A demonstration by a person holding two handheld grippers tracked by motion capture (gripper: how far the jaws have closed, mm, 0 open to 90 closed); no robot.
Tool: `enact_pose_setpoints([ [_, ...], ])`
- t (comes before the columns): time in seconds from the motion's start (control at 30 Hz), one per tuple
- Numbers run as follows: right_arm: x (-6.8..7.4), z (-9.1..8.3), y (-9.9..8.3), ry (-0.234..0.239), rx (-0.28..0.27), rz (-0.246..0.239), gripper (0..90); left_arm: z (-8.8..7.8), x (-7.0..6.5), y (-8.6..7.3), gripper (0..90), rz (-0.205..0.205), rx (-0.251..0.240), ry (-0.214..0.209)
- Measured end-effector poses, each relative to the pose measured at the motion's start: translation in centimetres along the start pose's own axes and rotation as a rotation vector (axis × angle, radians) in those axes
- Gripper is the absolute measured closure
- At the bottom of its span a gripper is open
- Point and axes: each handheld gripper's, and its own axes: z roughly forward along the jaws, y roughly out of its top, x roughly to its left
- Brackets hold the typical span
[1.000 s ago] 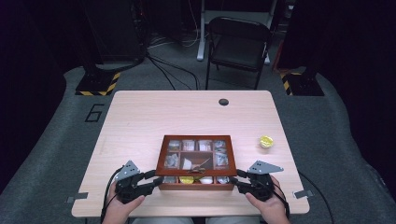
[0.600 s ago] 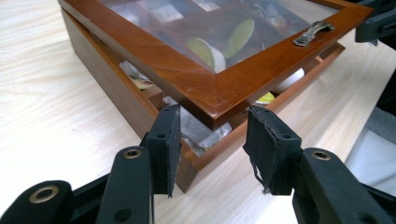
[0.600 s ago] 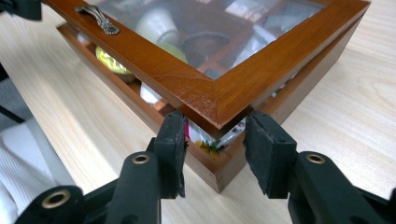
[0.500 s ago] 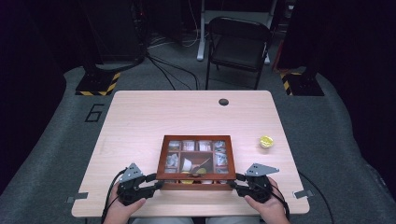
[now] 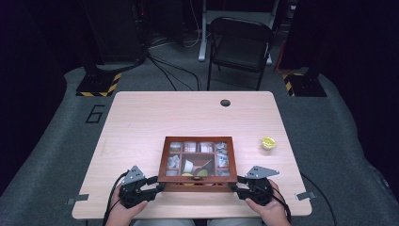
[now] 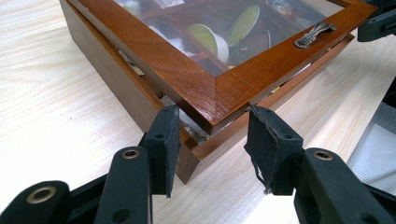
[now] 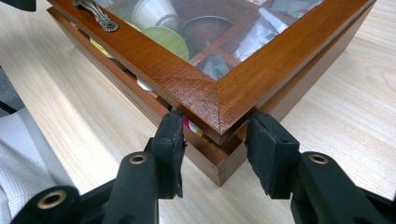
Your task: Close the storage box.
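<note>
A brown wooden box (image 5: 197, 139) with a glass lid stands near the table's front edge, with cups and packets in its compartments. My left gripper (image 5: 157, 184) grips the lid's front left corner (image 6: 205, 88), its pads (image 6: 169, 135) pressing on both sides of it. My right gripper (image 5: 234, 184) holds the front right corner (image 7: 201, 88) the same way; its jaws have just been opening slightly, with the corner still between them. A gap shows between the lid and the base. A metal handle (image 6: 315, 33) sits on the lid's front rail.
A small yellow round thing (image 5: 268, 142) lies on the light wooden table (image 5: 188, 113) to the right of the box. A dark hole (image 5: 225, 102) marks the far edge. A black folding chair (image 5: 242, 42) stands beyond the table.
The lid's front edge has shifted slightly between the frames. Both hands stay at the box's front corners.
</note>
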Motion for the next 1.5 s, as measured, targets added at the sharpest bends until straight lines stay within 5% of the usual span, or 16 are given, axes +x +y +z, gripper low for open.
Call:
enact_pose_setpoints([
  [0.5, -0.1, 0.1, -0.2, 0.018, 0.039, 0.027, 53.6, 0.2, -0.1, -0.5, 49.1, -0.024, 0.062, -0.003],
  [0.67, 0.0, -0.4, -0.5, 0.011, 0.025, 0.034, 53.6, -0.2, 0.0, -0.7, 48.2, -0.055, 0.048, -0.016],
  [1.5, -2.3, -1.8, 0.0, -0.022, -0.056, 0.121, 45.6, -0.9, 1.4, -0.1, 41.6, -0.078, -0.010, 0.017],
])
